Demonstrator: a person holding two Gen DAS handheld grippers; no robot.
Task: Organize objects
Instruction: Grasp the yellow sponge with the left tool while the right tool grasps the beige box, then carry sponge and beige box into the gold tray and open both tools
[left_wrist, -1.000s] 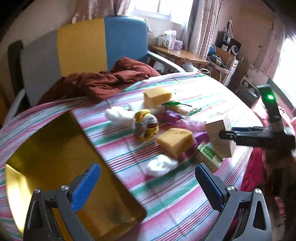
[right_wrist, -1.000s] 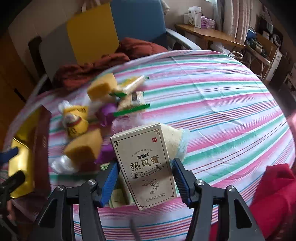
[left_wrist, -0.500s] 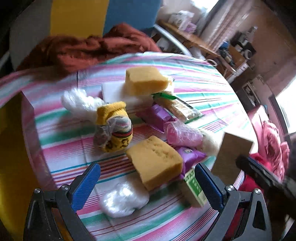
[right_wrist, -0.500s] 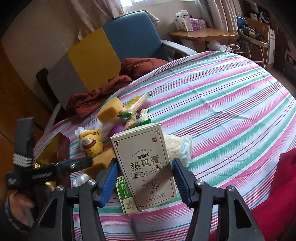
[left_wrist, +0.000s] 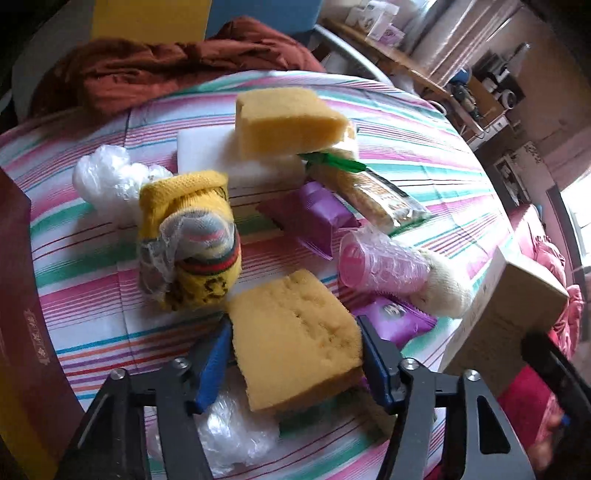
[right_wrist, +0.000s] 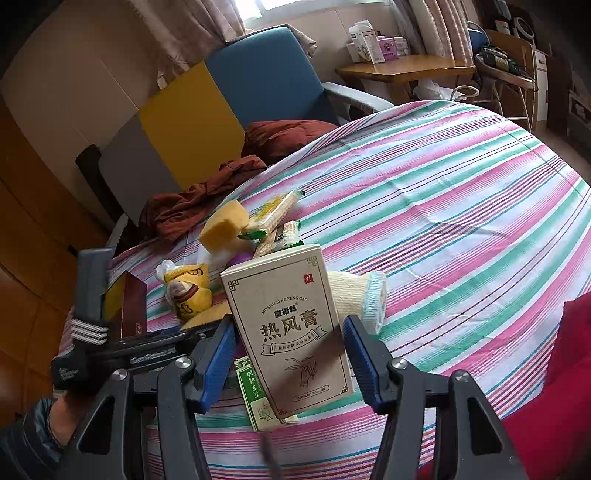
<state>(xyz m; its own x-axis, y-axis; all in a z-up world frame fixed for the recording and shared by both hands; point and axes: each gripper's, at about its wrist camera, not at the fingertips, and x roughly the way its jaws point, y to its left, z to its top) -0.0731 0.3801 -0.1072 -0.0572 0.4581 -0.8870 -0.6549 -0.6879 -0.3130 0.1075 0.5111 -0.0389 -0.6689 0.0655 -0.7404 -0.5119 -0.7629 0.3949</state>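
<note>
My left gripper (left_wrist: 295, 354) is shut on a yellow sponge (left_wrist: 299, 343) at the near edge of a pile on the striped table. My right gripper (right_wrist: 290, 354) is shut on a beige carton with Chinese print (right_wrist: 291, 328), held upright above the table; the carton also shows at the right of the left wrist view (left_wrist: 506, 310). The left gripper shows in the right wrist view (right_wrist: 162, 341) just left of the carton. The pile holds a yellow sock bundle (left_wrist: 188, 243), a second sponge (left_wrist: 288, 122), purple packets (left_wrist: 314, 218), a pink cup stack (left_wrist: 380, 262) and snack bars (left_wrist: 373, 195).
A dark red box with a gold inside (left_wrist: 22, 295) stands at the table's left edge. A green carton (right_wrist: 255, 395) lies under the beige carton. A cream sock (right_wrist: 358, 299) lies to its right. A brown garment (right_wrist: 207, 199) lies on the chair behind. Red cloth (right_wrist: 554, 387) sits at the right.
My left gripper moved forward from beside the gold box to the pile and closed on the near yellow sponge. My right gripper kept hold of the carton and rose a little.
</note>
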